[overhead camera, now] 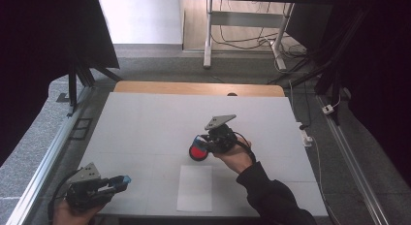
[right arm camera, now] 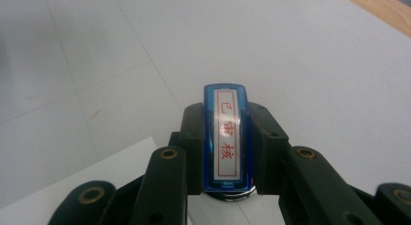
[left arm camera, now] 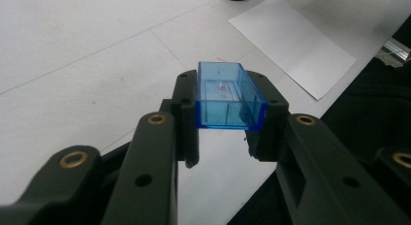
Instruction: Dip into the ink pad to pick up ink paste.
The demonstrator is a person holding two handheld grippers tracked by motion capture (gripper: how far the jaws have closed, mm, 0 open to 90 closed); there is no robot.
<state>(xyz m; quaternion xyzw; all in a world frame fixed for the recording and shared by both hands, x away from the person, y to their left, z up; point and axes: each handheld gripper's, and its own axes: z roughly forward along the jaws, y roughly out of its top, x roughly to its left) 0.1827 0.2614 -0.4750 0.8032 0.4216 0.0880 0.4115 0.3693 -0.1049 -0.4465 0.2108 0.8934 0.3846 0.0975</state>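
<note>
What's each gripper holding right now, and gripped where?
Left gripper clamps a clear blue cap by its two long side walls. Right gripper clamps a blue stamp across its narrow sides, over the red ink pad.

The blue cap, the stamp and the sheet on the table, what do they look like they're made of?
Blue cap: looks like clear tinted plastic, glossy; you can see through its walls. Stamp: blue plastic body, shiny edges, with a white label printed in red. Sheet: probably plain paper, flat, thin and matt white. Red pad: black-rimmed, material unclear.
</note>
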